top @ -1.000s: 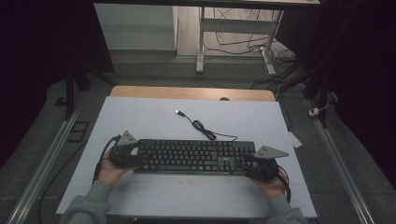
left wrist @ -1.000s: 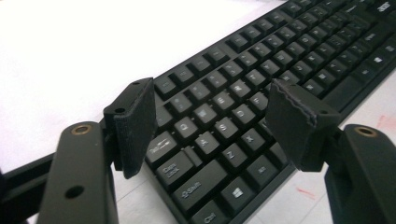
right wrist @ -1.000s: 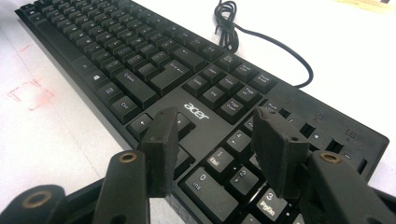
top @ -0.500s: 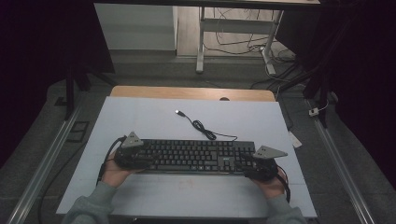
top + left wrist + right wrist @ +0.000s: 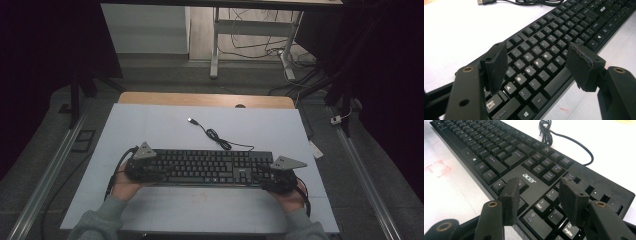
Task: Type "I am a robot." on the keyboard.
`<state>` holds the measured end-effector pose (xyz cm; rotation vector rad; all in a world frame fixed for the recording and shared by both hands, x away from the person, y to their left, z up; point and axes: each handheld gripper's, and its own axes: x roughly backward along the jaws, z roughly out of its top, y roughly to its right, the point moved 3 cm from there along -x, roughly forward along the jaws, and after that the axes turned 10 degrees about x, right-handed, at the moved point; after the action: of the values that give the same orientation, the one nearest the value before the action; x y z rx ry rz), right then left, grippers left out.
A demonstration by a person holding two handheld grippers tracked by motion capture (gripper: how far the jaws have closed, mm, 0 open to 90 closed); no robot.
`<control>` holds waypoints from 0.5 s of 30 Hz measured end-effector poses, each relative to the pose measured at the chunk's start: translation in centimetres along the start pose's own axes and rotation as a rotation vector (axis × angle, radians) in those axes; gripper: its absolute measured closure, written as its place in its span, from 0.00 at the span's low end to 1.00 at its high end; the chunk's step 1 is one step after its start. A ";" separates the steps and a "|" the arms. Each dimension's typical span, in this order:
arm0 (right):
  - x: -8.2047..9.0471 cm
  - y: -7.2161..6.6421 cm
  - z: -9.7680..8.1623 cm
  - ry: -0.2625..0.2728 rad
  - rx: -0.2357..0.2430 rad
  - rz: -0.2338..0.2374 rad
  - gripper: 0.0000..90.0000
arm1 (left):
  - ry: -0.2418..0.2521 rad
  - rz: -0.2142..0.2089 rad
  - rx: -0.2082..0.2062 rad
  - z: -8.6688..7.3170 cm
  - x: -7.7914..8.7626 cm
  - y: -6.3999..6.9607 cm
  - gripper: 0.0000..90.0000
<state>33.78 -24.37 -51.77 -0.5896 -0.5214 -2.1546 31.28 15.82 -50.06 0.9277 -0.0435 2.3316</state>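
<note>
A black Acer keyboard [image 5: 210, 167] lies flat across the white table top, and its cable [image 5: 220, 140] curls back to a loose USB plug [image 5: 191, 120]. My left gripper [image 5: 157, 171] sits at the keyboard's left end. Its jaws stand open above the letter keys [image 5: 529, 70], with the left gripper [image 5: 537, 65] pressing on nothing. My right gripper [image 5: 262, 175] is at the right end. The right gripper [image 5: 540, 195] hovers open over the arrow and number keys [image 5: 544, 205] beside the Acer logo. A hand holds each gripper from the near edge.
The white top [image 5: 150, 125] has bare room behind and in front of the keyboard, with a faint red mark [image 5: 199, 197] near the front. A wooden strip [image 5: 200, 98] runs along the far edge. Desk legs and floor cables [image 5: 280, 50] lie beyond.
My left gripper has edged slightly to the right onto the keyboard's left end. The right gripper and the keyboard have stayed put.
</note>
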 end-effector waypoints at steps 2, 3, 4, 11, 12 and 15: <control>0.0 0.0 0.0 -0.001 0.000 0.000 0.57 | -0.004 -0.001 -0.007 0.0 0.0 0.1 0.38; 0.0 0.0 0.0 0.000 0.000 -0.001 0.58 | -0.005 -0.003 -0.007 0.0 -0.1 0.2 0.38; 0.0 0.0 0.0 -0.002 0.001 0.003 0.58 | -0.007 -0.004 -0.009 0.0 -0.1 0.3 0.38; 0.0 0.0 0.0 -0.003 0.001 0.000 0.57 | -0.013 -0.017 -0.025 0.1 -0.3 0.9 0.38; 0.0 0.0 0.0 -0.003 0.002 0.000 0.57 | -0.012 -0.019 -0.028 0.1 -0.3 1.0 0.38; -0.1 0.0 0.0 0.000 -0.001 0.008 0.58 | -0.012 -0.024 -0.034 0.1 -0.4 1.3 0.38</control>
<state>33.81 -24.30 -51.85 -0.5912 -0.5170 -2.1476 30.85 14.58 -49.93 0.9202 -0.0760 2.2963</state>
